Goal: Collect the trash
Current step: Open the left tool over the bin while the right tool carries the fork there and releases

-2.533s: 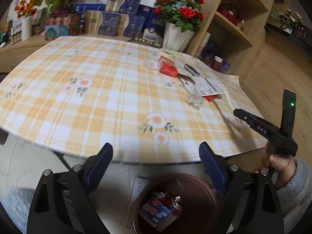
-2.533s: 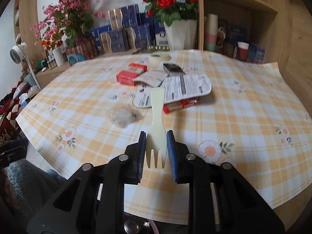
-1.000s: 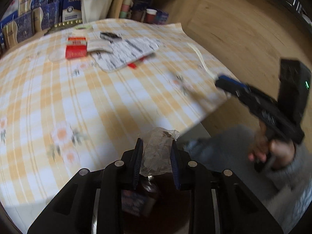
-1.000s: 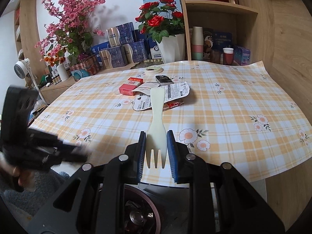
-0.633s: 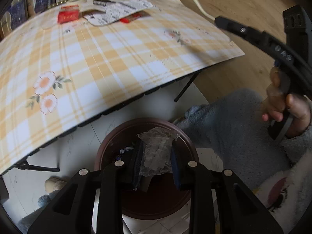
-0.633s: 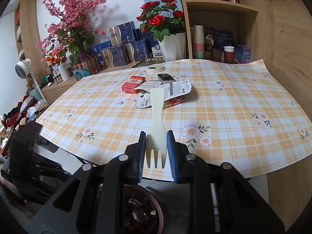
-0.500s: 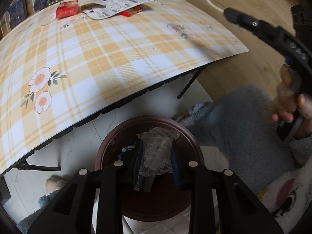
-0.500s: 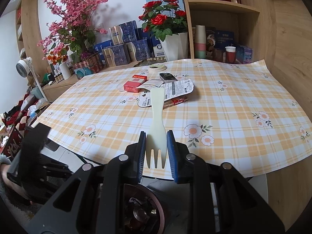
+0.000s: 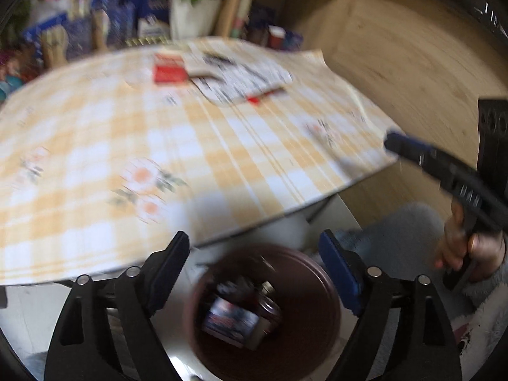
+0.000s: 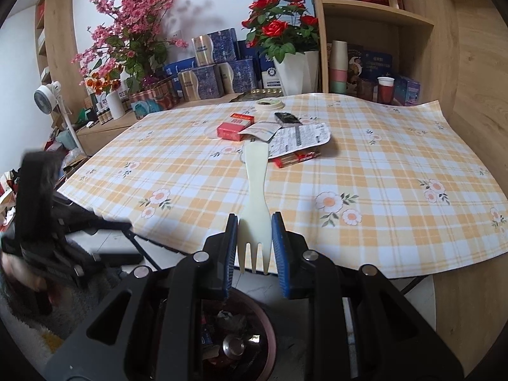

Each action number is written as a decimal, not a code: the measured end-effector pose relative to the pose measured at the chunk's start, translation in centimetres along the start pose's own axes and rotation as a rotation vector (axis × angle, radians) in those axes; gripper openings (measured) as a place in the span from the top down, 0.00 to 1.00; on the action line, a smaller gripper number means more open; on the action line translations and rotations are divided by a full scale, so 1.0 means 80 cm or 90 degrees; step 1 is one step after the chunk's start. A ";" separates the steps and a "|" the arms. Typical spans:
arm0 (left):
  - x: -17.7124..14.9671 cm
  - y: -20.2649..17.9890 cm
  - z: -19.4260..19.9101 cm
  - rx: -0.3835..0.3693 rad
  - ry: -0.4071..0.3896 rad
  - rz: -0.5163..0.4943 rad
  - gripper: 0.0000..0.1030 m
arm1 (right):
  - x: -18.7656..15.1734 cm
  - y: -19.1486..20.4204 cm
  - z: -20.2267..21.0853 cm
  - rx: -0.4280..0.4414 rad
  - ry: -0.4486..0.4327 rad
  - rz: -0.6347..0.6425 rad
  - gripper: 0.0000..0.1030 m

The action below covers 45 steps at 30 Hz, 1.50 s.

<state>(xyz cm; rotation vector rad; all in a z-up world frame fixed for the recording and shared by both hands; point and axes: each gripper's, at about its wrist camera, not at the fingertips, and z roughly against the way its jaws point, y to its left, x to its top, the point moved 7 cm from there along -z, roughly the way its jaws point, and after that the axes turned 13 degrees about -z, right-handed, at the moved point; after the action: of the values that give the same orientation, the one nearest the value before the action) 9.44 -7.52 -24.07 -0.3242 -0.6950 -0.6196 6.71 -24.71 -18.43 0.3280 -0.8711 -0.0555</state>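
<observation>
My left gripper (image 9: 254,250) hangs over the dark brown trash bin (image 9: 320,285) below the table edge; its jaws are opening, wide apart, with nothing between them. The bin holds a printed packet (image 9: 235,320) and other scraps. My right gripper (image 10: 254,238) is shut on a cream plastic fork (image 10: 255,190), tines toward the camera, handle pointing out over the table. The bin (image 10: 263,327) shows beneath it with a can inside. On the checked tablecloth (image 10: 365,165) lie a red box (image 10: 230,130), a printed wrapper (image 10: 301,136), a red packet (image 10: 295,158) and a dark small wrapper (image 10: 287,118).
A white pot of red roses (image 10: 295,73), blue boxes (image 10: 203,82) and pink flowers (image 10: 127,31) stand behind the table. Wooden shelves (image 10: 374,9) with stacked cups rise at right. A person's hand (image 9: 466,250) holds the other gripper at right. The left wrist view is motion-blurred.
The left gripper opened and the crumpled clear plastic it held is gone from its jaws. Its view swung up from the bin toward the table. The right gripper kept hold of the fork.
</observation>
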 end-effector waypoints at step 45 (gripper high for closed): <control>-0.061 0.058 0.109 0.202 -0.103 0.084 0.10 | -0.164 0.097 -0.049 0.056 0.284 0.140 0.76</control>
<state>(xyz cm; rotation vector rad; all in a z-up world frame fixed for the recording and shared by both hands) 5.07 2.26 -21.40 -0.1247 -0.9055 -0.3522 0.54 -13.97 -28.19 0.3087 -0.4624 0.2534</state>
